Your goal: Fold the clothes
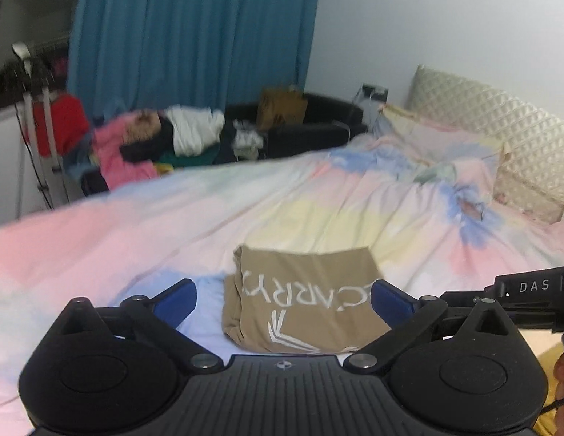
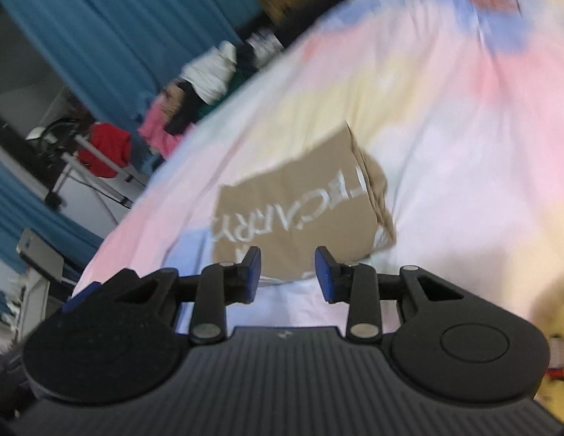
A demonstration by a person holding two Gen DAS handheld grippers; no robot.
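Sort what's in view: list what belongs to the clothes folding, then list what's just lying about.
Part of the job:
tan shirt, folded, lying on the bedspread
left gripper, open
right gripper, open

Just lying about:
pile of clothes beyond the bed
blue curtain
brown paper bag
pillow
red garment

A bed (image 1: 143, 225) covered with a pastel tie-dye duvet in pink, yellow, blue and white carries everything. A folded tan garment (image 1: 303, 298) with white lettering lies flat on its near part. Pillows (image 1: 442, 141) rest at the far end against a quilted cream headboard (image 1: 500, 116).
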